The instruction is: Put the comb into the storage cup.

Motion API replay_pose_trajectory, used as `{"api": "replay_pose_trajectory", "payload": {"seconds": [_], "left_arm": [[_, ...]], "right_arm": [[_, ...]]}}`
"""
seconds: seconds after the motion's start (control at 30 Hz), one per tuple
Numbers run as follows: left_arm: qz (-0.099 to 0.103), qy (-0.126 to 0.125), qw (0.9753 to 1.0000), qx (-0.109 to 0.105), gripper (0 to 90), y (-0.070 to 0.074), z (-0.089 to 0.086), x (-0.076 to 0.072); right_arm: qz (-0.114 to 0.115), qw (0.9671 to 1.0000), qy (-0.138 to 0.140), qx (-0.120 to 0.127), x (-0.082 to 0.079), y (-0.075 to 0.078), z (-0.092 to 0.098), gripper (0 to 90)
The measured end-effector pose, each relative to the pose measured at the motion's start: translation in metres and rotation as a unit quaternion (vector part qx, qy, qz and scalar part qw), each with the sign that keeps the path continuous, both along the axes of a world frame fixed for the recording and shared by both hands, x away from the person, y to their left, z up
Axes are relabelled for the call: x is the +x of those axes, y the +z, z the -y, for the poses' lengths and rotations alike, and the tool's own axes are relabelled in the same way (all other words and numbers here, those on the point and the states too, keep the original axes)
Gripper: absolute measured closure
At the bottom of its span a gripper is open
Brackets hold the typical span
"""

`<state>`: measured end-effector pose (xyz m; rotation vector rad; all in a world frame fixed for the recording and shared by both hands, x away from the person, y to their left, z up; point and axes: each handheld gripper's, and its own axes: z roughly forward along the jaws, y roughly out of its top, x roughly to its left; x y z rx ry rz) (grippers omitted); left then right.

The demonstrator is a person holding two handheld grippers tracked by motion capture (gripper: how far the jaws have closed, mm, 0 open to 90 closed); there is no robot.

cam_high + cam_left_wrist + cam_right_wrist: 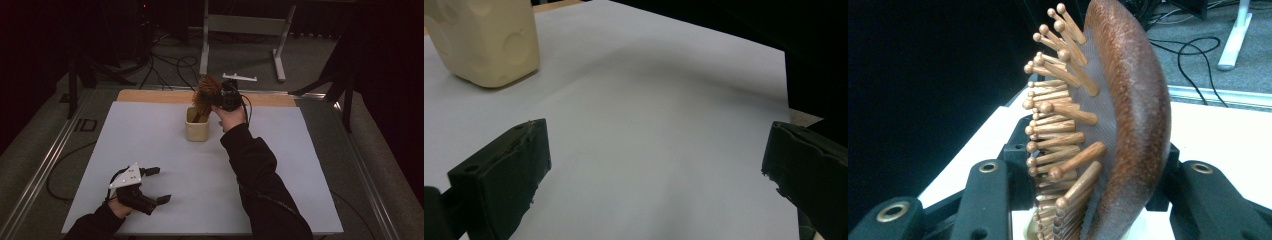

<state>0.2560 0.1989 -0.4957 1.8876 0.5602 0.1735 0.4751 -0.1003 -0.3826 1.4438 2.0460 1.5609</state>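
A wooden hairbrush (205, 92) with peg bristles stands head-up in a cream cup (197, 131) at the middle back of the table. My right gripper (217, 98) is shut on the brush head from the right side. In the right gripper view the brush (1128, 115) sits between the two jaws of the right gripper (1093, 200), bristles facing left, its lower end dropping into the cup (1023, 232). My left gripper (159, 185) rests open near the front left corner with nothing in it. In the left gripper view the left gripper (656, 165) points across the sheet, the cup (489, 40) far left.
A white sheet (200, 200) covers the table, with a strip of bare wood (150, 96) at the back edge. Beyond it, a white stand (240, 25) and cables (170, 65) lie on the floor. A small white bracket (240, 77) lies just behind the table.
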Motion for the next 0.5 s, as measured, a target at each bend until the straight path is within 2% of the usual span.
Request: {"api": "replay_pose_trajectory", "payload": {"seconds": [0.5], "left_arm": [[0.000,-0.001,1.0000,0.003,0.0,-0.0011,0.0000,0.0003]], "right_arm": [[-0.015,0.9999,0.008,-0.001,0.0011,-0.0105,0.0005,52.1]]}}
